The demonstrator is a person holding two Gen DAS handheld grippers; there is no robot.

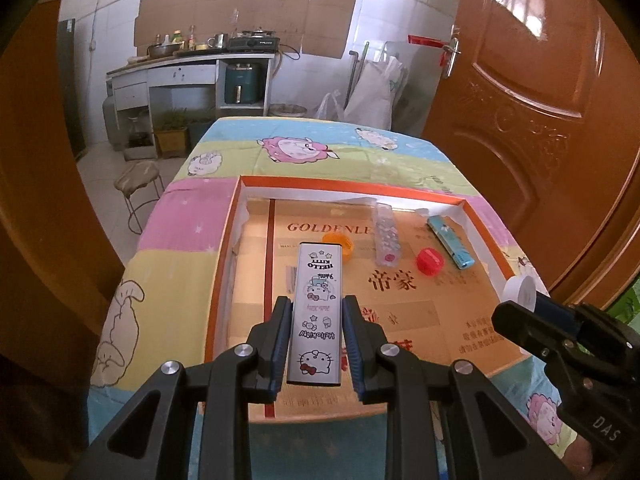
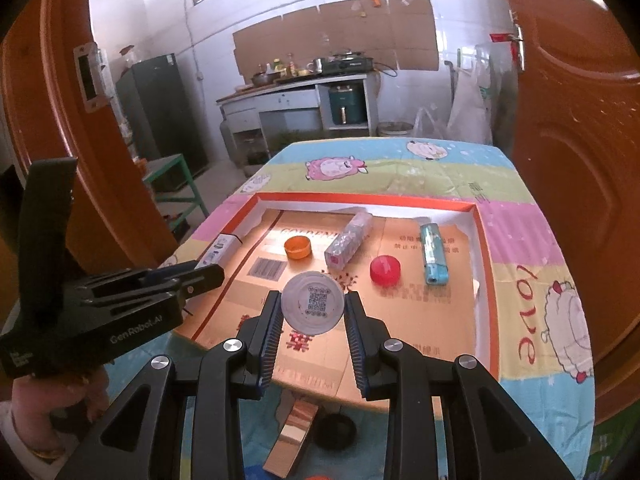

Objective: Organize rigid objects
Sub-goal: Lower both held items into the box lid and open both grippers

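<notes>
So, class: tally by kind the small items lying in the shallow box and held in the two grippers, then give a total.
Bottle caps: 3, orange, red, white in right gripper
Lighters: 2, blue, glittery clear
Hello Kitty case in left gripper: 1
Total: 6

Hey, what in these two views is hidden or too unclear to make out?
- Left wrist view: the white lid in the right tool shows only its edge; its face points away.
- Right wrist view: the Hello Kitty case is mostly behind the left tool.
- Both views: small print on the tray's cardboard is unreadable.
</notes>
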